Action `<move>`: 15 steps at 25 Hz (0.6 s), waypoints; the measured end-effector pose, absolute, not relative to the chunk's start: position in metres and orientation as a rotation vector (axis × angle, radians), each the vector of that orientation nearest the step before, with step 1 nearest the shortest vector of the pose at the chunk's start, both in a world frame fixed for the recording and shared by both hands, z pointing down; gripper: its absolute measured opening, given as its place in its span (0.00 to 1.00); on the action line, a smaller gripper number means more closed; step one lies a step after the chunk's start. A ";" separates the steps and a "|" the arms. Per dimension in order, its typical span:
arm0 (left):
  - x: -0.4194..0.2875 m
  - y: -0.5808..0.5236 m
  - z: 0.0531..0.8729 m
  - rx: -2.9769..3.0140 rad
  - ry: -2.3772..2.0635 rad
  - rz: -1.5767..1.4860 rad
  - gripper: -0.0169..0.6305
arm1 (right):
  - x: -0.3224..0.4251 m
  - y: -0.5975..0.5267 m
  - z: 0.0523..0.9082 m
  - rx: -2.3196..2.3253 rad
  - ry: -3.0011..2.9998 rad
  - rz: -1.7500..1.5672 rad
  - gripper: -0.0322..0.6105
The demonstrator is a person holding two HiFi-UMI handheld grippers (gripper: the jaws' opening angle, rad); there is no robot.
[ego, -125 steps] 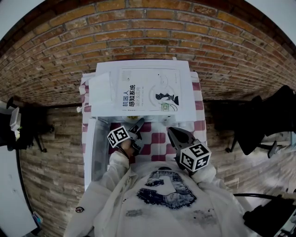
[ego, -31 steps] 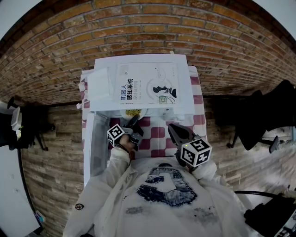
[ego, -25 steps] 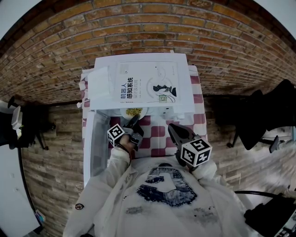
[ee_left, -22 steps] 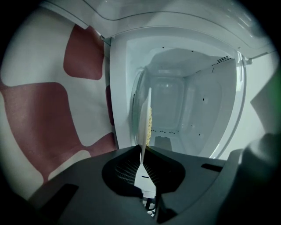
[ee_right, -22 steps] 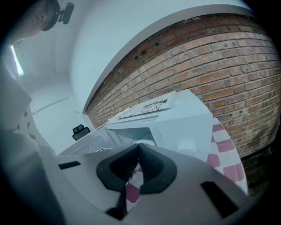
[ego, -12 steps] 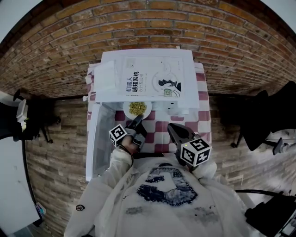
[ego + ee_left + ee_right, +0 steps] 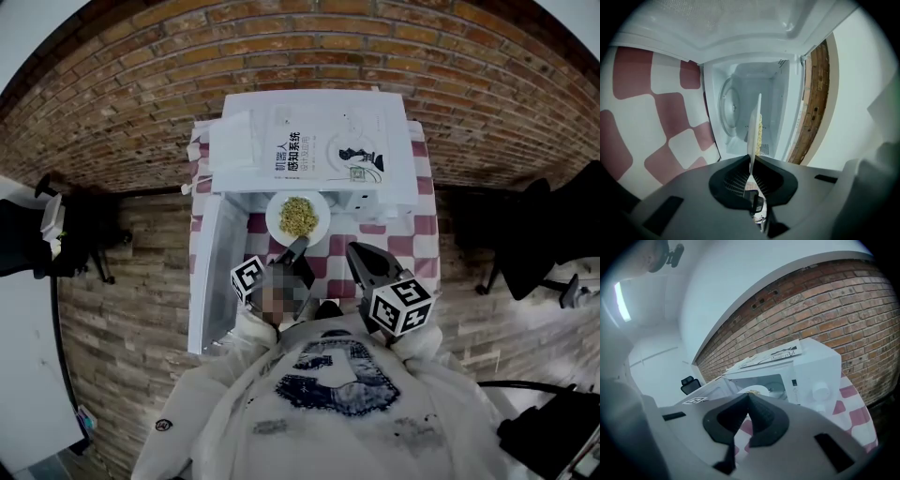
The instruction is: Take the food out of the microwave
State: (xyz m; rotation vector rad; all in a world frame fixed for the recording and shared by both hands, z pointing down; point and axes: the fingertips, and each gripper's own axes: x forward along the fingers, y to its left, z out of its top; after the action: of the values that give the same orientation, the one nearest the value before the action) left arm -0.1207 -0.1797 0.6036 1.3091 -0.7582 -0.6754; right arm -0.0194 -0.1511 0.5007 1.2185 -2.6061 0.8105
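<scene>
A white plate (image 7: 298,217) of yellow-green food (image 7: 298,215) hangs in front of the open white microwave (image 7: 394,192), outside its cavity. My left gripper (image 7: 300,246) is shut on the plate's near rim. In the left gripper view the plate (image 7: 753,133) stands edge-on between the jaws of the left gripper (image 7: 751,163), food (image 7: 761,129) on its right face, with the empty cavity and glass turntable (image 7: 727,108) behind. My right gripper (image 7: 356,251) hovers to the plate's right, shut and holding nothing. The right gripper view shows its closed tips, the right gripper (image 7: 749,397), before the microwave (image 7: 813,366).
The microwave door (image 7: 217,281) swings open to the left. A book (image 7: 319,155) lies on the microwave's top. A red-and-white checked cloth (image 7: 419,234) covers the table. Behind runs a brick wall (image 7: 309,47). A black chair (image 7: 534,244) stands at the right.
The left gripper has drawn the plate out of the microwave toward me and lifted it a little. The right gripper has shifted slightly and stays shut.
</scene>
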 end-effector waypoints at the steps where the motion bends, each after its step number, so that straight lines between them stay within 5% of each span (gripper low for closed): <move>1: -0.120 -0.174 0.598 1.309 -0.749 -0.681 0.06 | -0.021 -0.147 0.499 1.227 -2.608 0.807 0.07; 15: -0.122 -0.081 0.519 1.337 -0.687 -0.715 0.06 | -0.033 -0.076 0.461 1.342 -2.652 0.721 0.07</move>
State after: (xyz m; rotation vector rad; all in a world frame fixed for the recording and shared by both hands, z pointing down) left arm -0.1215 -0.0814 0.5189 1.3367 -0.6870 -0.7146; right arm -0.0328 -0.0759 0.4612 1.3415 -2.6525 0.7206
